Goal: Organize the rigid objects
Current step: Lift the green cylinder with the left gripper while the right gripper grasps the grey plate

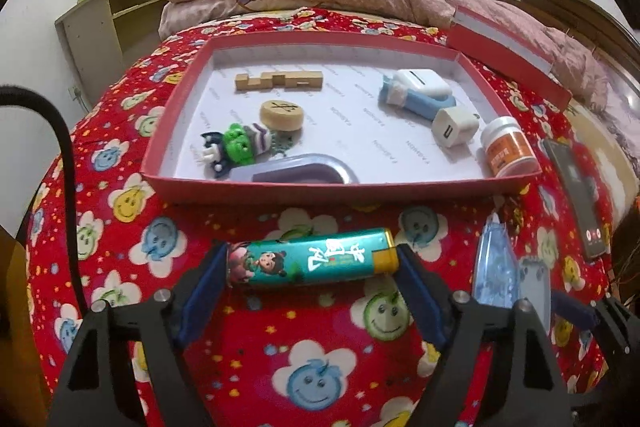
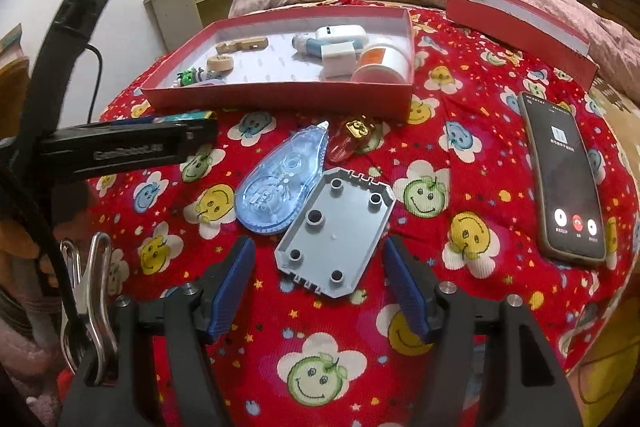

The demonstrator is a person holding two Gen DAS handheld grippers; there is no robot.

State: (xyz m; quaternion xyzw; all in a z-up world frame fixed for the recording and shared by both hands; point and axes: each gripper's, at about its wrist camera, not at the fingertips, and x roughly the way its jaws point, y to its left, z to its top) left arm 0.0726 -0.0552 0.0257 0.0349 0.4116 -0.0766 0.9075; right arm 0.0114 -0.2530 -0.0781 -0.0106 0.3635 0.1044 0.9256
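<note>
Big red bed cover (image 1: 320, 367) w/ smiley flowers. On it sits the red box (image 1: 340, 185) (toys, a plug & a jar inside). A phone (image 2: 564, 183) lies off to the right. Right gripper (image 2: 319, 269) is wide open around the grey plate (image 2: 334, 231), not touching. Left gripper (image 1: 312, 263) squeezes the teal lighter (image 1: 312, 261) by both ends, just before the box.

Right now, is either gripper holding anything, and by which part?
The left gripper grips the teal lighter end to end, one finger on each end. The right gripper is open around the grey plate, holding nothing.
</note>
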